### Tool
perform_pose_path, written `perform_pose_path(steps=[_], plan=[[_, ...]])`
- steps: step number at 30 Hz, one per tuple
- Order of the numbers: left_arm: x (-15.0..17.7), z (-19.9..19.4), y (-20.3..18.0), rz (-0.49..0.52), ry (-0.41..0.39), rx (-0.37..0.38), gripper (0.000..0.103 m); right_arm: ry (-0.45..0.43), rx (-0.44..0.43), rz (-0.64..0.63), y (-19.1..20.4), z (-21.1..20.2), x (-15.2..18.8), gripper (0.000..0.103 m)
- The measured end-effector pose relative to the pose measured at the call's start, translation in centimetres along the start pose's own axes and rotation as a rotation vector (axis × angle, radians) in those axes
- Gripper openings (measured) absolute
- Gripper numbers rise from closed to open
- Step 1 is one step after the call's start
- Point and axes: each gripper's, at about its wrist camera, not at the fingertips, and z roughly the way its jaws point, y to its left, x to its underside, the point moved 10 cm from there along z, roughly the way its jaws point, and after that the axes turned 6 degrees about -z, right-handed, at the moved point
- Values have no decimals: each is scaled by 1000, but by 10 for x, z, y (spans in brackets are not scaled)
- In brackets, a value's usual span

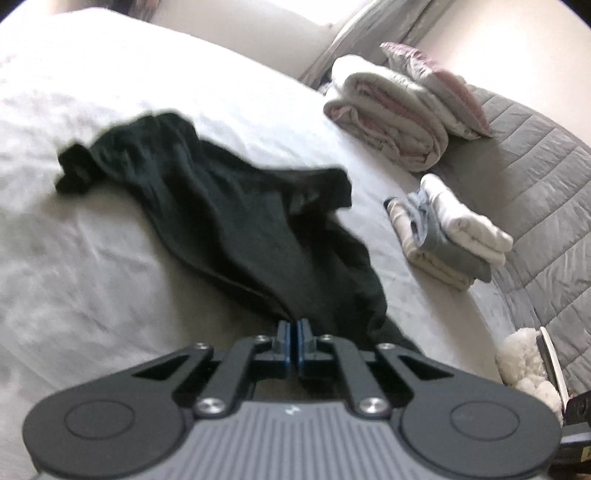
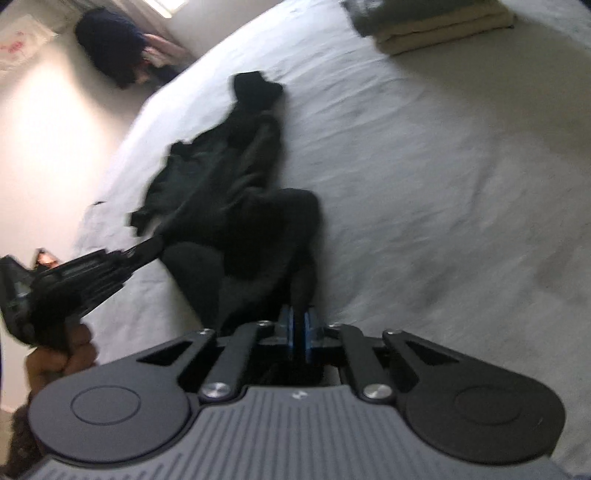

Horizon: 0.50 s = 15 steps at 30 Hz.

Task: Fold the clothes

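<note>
Black garment (image 1: 221,206) lies stretched across the white sheet (image 1: 92,258), one end bunched at far left. Left gripper (image 1: 294,328) is clamped on its near edge, jaws together with cloth between. Right gripper (image 2: 301,319) also pinches the near edge, jaws closed on fabric. To the right sit a folded blanket (image 1: 391,114) and a folded stack (image 1: 450,236), well apart from the garment. Both views blurred.

surface: bed (image 1: 92,240), white sheet, creased | on it: black garment (image 1: 229,221) rumpled mid-bed (blurred, type unclear) | folded pink-and-white bedding (image 1: 388,122) and small stack of folded clothes (image 1: 450,236) by the grey quilt (image 1: 535,155) | tan folded pile (image 2: 439,26) at far edge
</note>
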Motion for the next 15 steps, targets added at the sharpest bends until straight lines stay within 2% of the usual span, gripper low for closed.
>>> perform_pose_path(steps=[5,8,15], plan=[[-23,-31,5,29,-78,-11,3,-9,-109,-42,30,-18,5,7],[-32,-47,13,30,-99,-13,3,-12,-166,-66,49,-26,8,6],[-45,-71,39,56,-136,-86,3,35,-259,-160,96,-16,16,6]])
